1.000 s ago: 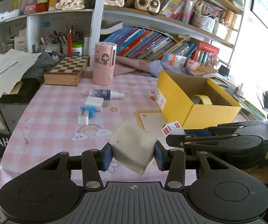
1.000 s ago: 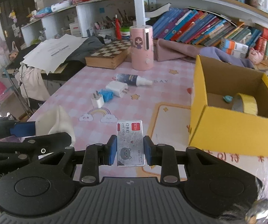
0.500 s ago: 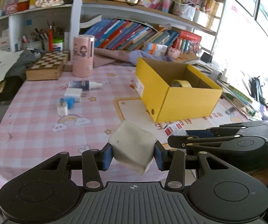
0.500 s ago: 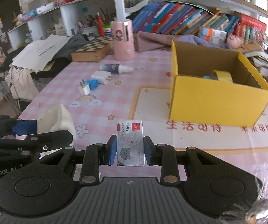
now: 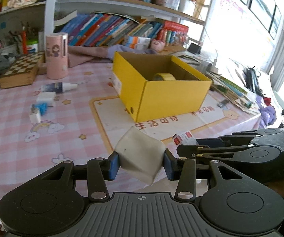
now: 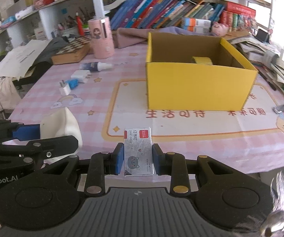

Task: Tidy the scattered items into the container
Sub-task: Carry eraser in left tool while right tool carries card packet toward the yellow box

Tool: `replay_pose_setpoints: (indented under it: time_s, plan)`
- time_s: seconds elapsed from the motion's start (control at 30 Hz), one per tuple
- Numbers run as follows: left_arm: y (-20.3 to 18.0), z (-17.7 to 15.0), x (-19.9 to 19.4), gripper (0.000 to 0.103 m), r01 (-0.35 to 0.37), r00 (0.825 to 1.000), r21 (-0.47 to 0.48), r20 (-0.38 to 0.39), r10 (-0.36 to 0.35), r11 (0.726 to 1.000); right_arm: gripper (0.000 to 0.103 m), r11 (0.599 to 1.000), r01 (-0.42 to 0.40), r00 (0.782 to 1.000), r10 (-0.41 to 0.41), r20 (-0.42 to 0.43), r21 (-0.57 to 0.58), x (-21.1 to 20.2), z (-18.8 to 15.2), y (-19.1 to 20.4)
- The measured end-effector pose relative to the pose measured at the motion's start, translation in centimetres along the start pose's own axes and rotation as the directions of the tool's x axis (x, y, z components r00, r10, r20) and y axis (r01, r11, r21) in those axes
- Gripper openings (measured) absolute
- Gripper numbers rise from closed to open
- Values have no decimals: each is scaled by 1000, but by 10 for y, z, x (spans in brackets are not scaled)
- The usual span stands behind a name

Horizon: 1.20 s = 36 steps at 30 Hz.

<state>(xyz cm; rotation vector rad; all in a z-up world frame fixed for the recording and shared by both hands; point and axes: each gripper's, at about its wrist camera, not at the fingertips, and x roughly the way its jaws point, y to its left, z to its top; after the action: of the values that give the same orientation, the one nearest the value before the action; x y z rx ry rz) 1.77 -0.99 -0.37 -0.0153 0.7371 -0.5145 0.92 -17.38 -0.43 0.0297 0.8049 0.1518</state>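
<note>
Yellow box apart from table edge; tablecloth around seemingly bare.

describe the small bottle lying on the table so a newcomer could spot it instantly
Start at the open yellow cardboard box on the pink checked tablecloth, then look left towards the tall pink cylindrical container. Just in front of it lies the small dark blue bottle with a white cap, on its side. Its neighbours are white and blue plug adapters; it alone is bottle-shaped.
</note>
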Motion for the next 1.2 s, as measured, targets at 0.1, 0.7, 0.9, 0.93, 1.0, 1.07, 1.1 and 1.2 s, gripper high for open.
replay_pose_setpoints:
  time_s: [0.1, 0.7, 0.9, 0.93, 1.0, 1.07, 1.1, 1.2]
  plan:
    - [-5, 0, 3, 44, 19, 1000, 13, -4, -19, 1000, 28, 1000, 20, 1000, -20, 1, 12, -4, -2, -5]
    - [-34, 13, 24, 44, 97, 995, 81, -16, -96, 992, 28, 992, 95, 995, -96, 13, 84, -17, -6, -38]
    - [-40, 18, 32, 44, 113, 993, 90, -22, -112, 989, 28, 989, 110, 994, -112, 11, 99, -17, -4, -49]
    - [-41, 19, 34, 44, 115, 993, 92, -23, -114, 989, 28, 989, 112, 993, -114, 11, 101, -16, -4, -50]
    - [-42, 20, 36, 44, 119, 993, 94, -25, -117, 989, 28, 988, 115, 993, -117, 9, 103, -15, -3, -54]
    - [-44, 23, 40, 44, 122, 992, 96, -27, -120, 988, 28, 987, 118, 993, -120, 6, 105, -14, -2, -57]
    - [-45, 24, 42, 44, 124, 992, 97, -28, -122, 988, 28, 987, 120, 993, -121, 5, 105, -14, -1, -58]
    - [-49, 27, 47, 44, 130, 991, 103, -29, -127, 986, 28, 986, 124, 992, -125, 4, 108, -12, 0, -63]
